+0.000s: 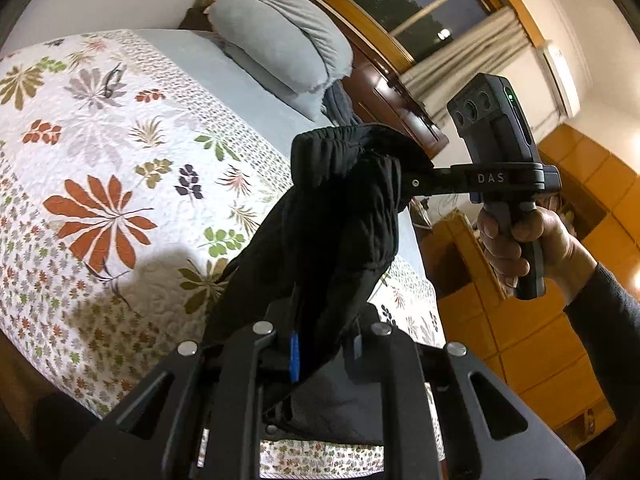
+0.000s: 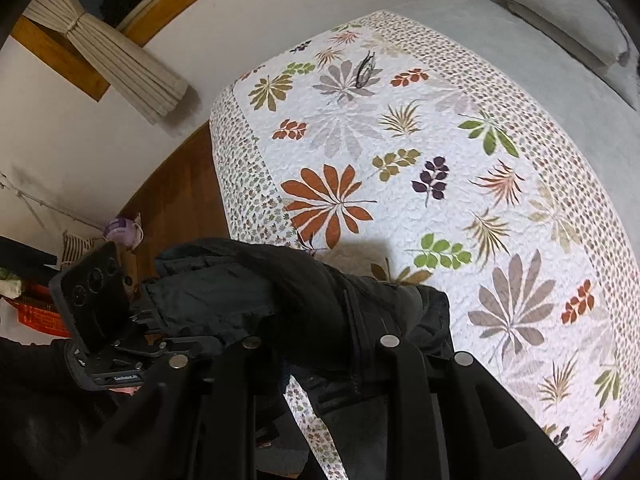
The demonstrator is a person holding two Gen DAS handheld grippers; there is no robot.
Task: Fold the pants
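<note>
Black quilted pants (image 1: pixel 340 216) hang bunched between both claws, clear of the quilt (image 1: pixel 120 168) that covers the bed. Left claw (image 1: pixel 320 344), at the lower centre of its own view, is pressed nearly together on a thick fold of the cloth. Right claw (image 1: pixel 404 184), at centre right of that view, pinches the elasticated band; in its own view (image 2: pixel 320 344) cloth fills the gap at lower centre. A hand (image 1: pixel 516 240) grips its handle at right.

Likely faults, judged from this pose:
- The padded cloth is bulky and smooth, so a shallow pinch may slip and drop one end.
- The pants are wadded, not spread, so laying them down as they are would trap creases and give a crooked fold.
- Spectacles (image 2: pixel 365 69) lie on the quilt in the upper centre; cloth swung that way could sweep them off.
</note>
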